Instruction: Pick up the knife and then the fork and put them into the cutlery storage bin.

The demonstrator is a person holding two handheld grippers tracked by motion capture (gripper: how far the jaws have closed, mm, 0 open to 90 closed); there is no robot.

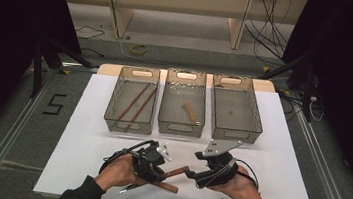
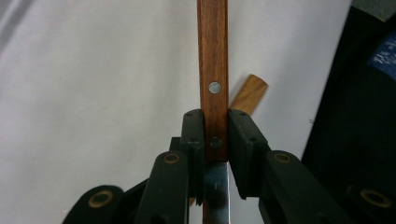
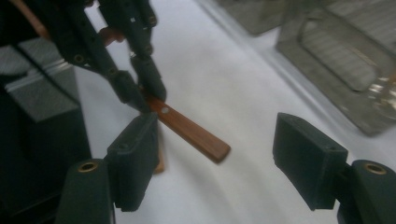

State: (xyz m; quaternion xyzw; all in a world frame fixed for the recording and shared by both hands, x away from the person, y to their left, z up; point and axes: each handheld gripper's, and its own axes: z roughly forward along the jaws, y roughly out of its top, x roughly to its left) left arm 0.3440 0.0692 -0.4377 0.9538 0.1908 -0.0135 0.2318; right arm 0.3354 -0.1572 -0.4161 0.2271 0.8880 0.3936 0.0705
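Note:
A knife with a riveted wooden handle (image 1: 178, 171) (image 2: 213, 70) (image 3: 191, 134) is held just above the white table, its metal blade running back toward the left hand. My left gripper (image 1: 160, 172) (image 2: 215, 122) (image 3: 148, 93) is shut on the handle's blade end. My right gripper (image 1: 195, 174) (image 3: 215, 122) stands open facing it, and the handle's free end reaches between the wide jaws without touching either pad. A second wooden-handled piece (image 1: 168, 187) (image 2: 249, 93) (image 3: 160, 161) lies on the table under the knife.
Three mesh baskets stand in a row at the back: the left basket (image 1: 128, 128) holds two brown sticks (image 1: 133, 105), the middle basket (image 1: 180, 128) a wooden-handled item (image 1: 190, 112), and the right basket (image 1: 235, 134) sits beside them. The white table top (image 1: 281, 182) has bare room right.

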